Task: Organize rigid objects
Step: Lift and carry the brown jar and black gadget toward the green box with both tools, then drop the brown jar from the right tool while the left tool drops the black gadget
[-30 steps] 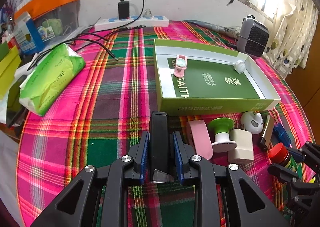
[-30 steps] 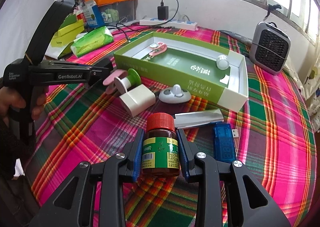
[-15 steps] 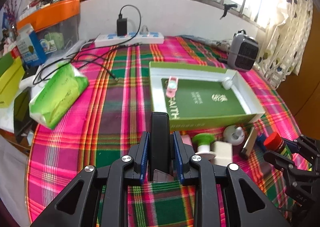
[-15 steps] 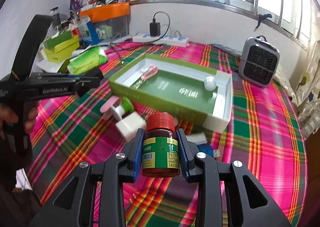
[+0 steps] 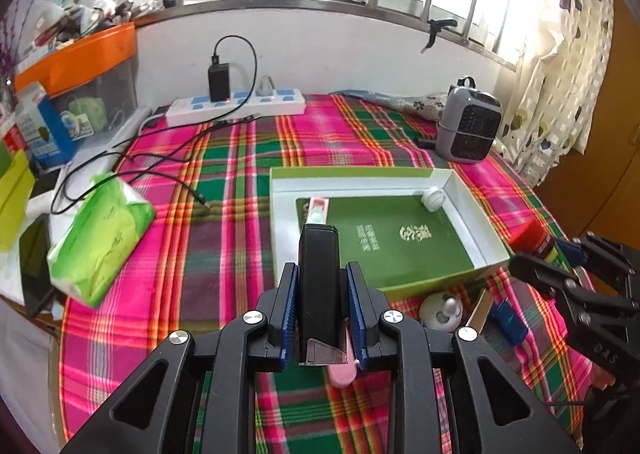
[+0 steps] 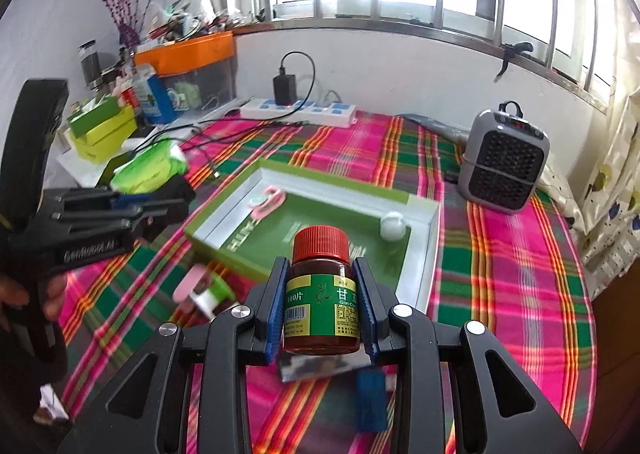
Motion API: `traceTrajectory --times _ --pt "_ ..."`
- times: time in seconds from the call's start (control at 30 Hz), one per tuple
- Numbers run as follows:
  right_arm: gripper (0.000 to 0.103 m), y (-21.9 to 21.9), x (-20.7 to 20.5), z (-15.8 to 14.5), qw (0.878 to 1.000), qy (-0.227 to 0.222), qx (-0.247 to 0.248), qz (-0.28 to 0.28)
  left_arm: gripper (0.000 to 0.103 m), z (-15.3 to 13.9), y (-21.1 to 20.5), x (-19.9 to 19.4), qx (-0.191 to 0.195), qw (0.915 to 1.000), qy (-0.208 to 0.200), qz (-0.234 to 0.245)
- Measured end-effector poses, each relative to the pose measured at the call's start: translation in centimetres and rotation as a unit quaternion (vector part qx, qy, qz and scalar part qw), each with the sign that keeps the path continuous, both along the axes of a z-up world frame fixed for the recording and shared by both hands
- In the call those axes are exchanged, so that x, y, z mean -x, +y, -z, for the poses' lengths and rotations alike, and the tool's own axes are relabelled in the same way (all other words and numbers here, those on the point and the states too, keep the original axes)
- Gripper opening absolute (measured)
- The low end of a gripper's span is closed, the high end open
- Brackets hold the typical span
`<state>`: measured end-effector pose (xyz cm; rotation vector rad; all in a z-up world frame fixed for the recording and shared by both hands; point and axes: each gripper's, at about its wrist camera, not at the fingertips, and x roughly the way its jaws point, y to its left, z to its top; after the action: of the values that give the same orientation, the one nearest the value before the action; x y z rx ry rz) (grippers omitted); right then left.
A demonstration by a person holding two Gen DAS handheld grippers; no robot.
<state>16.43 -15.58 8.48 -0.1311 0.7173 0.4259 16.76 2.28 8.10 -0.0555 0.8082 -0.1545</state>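
My left gripper (image 5: 322, 274) is shut on a black rectangular block (image 5: 319, 294), held above the plaid tablecloth in front of the green box tray (image 5: 372, 174). My right gripper (image 6: 321, 270) is shut on a brown pill bottle (image 6: 320, 306) with a red cap and green label, lifted above the tray's near corner (image 6: 424, 254). Inside the tray lie a pink clip (image 5: 318, 210) and a white round piece (image 5: 433, 199). On the cloth below are a white round gadget (image 5: 440, 310), a blue USB device (image 5: 506, 320), a silver strip (image 6: 320, 368) and a green-and-white spool (image 6: 208, 292).
A grey heater (image 5: 468, 130) stands at the back right. A white power strip (image 5: 236, 108) with a charger and trailing cables lies at the back. At the left are a green tissue pack (image 5: 100, 238), boxes and an orange-lidded bin (image 5: 80, 54). A hand holds the left gripper's handle.
Both grippers have risen and pulled back from the table, each still holding its object. The bottle has come up off the cloth and the loose items now lie below.
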Motion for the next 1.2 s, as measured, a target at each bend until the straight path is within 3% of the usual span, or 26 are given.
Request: traceTrajectory --times 0.3,0.7,1.2 --pt "0.033 0.5 -5.1 0.3 1.000 0.017 -0.004 0.012 0.023 1.0 -1.0 -2.6 -0.001 0.9998 0.016 0.008" --pt "0.033 1.6 -11.0 4.4 0.997 0.070 0.006 0.038 0.022 4.0 -1.5 -5.0 -0.006 0.9989 0.046 0.008" --pt "0.033 2.1 -13.4 6.5 0.994 0.088 0.037 0.045 0.022 4.7 -1.4 -5.7 -0.007 0.9991 0.041 0.006"
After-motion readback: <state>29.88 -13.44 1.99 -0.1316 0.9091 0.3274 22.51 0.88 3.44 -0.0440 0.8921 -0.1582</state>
